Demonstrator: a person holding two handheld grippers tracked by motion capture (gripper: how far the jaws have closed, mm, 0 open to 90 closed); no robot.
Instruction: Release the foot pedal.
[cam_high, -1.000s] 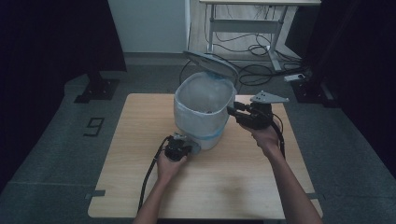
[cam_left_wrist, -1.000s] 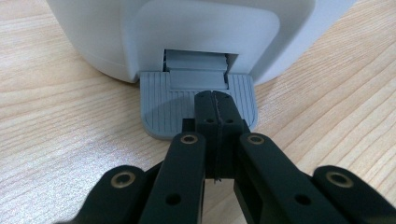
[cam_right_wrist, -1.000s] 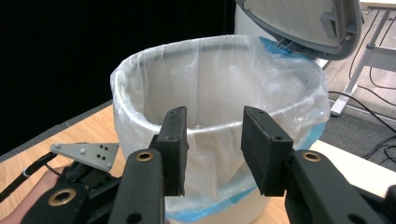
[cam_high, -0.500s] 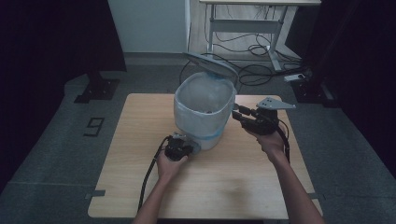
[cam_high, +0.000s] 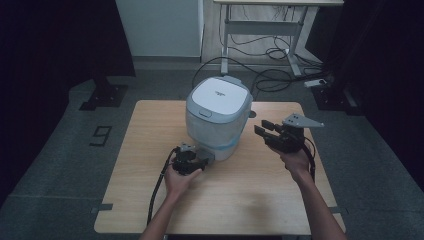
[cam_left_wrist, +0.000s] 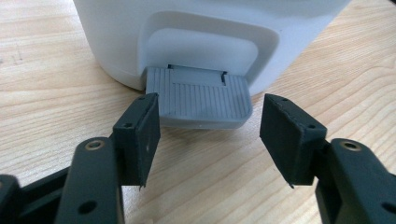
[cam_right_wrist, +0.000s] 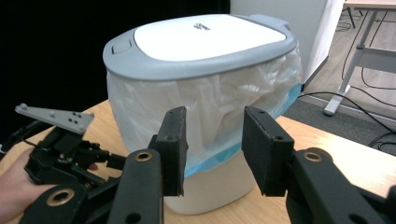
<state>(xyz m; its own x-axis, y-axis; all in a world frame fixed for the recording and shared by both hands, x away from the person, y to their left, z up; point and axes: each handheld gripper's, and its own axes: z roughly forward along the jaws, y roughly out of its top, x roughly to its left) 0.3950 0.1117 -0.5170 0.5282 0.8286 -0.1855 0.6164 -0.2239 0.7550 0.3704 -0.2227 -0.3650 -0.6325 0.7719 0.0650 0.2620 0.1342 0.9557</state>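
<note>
Wooden table, left hand-held gripper just opened around the bin's pedal, right hand-held gripper apart, empty

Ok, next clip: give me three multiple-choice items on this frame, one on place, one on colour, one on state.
1. Where is the grey pedal of the bin?
A. at the bin's foot, between the left gripper jaws
B. on the lid
C. on the floor

2. What colour is the edge of the bag under the rim?
A. red
B. blue
C. black

3. How is the lid?
A. shut
B. raised
C. lying on the table

Answers: 1 A, the left gripper view has the pedal at the base, the open jaws either side of it; 2 B, a blue band shows in the right gripper view; 3 A, the lid lies flat on the rim.
</note>
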